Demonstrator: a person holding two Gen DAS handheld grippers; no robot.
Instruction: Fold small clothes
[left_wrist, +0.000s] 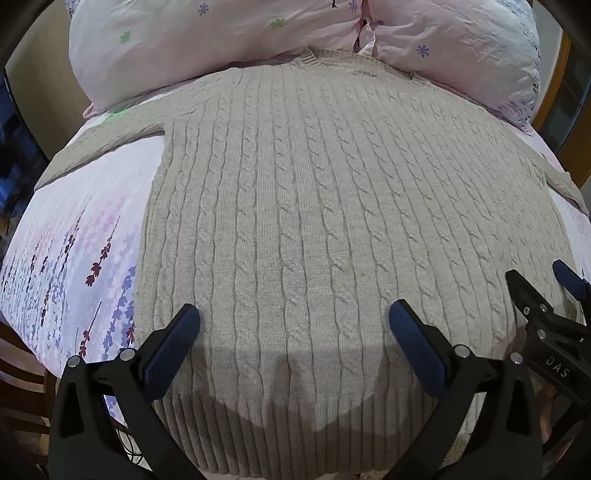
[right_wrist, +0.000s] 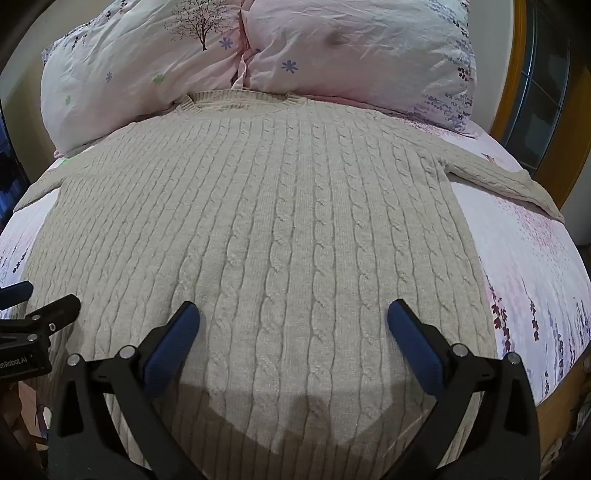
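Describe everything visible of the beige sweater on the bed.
The sweater is beige cable knit with a ribbed hem and ribbed round collar. It lies flat and unfolded on the floral bedsheet, collar against the pillows, sleeves spread to both sides. Both grippers hover over its hem, jaws open, holding nothing.

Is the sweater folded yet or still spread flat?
Spread flat, unfolded. The sweater lies open on the bed sheet, collar toward the pillows, with both sleeves stretched outward. Both grippers are open above its hem.
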